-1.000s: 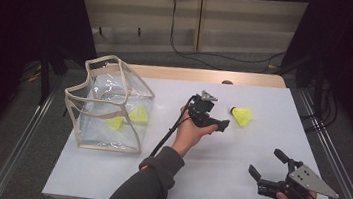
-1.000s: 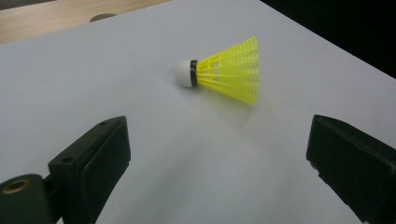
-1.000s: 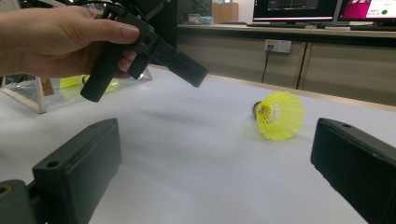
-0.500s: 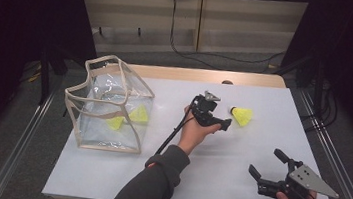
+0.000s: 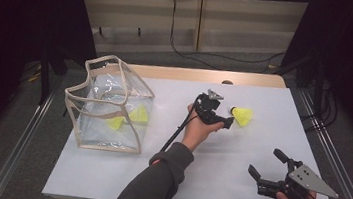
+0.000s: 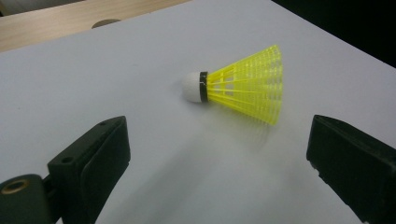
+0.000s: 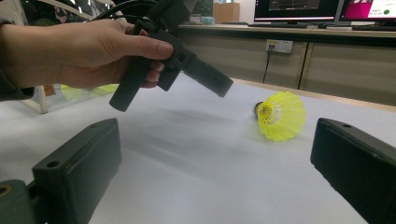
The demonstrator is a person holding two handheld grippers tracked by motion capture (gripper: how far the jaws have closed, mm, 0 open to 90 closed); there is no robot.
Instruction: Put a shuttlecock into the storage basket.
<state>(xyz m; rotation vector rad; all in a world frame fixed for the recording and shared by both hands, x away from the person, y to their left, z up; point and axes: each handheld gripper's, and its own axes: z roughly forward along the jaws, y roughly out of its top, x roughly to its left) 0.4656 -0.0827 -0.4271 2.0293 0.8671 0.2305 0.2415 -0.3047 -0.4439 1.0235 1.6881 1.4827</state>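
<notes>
1. Left hand-held gripper (image 5: 226,119) has come a little nearer to the yellow plastic shuttlecock with the white cork head (image 5: 241,115) than it was a moment ago; before, it hung slightly further back over the white worktop (image 5: 239,152).
2. Its jaws stand wide apart and hold nothing. In the left gripper view the shuttlecock (image 6: 243,85) lies on its side between and beyond the two black jaws, not yet touched.
3. For you this means, in my judgement, that the approach is almost finished and the closing step is not yet done. You probably need to go forward a bit more before you close.
4. Right hand-held gripper (image 5: 266,170) rests low at the near right corner of the worktop, jaws also wide and empty, well apart from the shuttlecock.
5. The high view shows the clear plastic bag with beige trim (image 5: 94,101) at the left, with two more yellow shuttlecocks (image 5: 128,118) inside; this is likely where the loose one must go.
6. The right gripper view shows what the high view cannot: the left gripper from the side, its tip (image 7: 212,81) raised above the worktop and just beside the shuttlecock (image 7: 280,115), whose open skirt faces this camera.
</notes>
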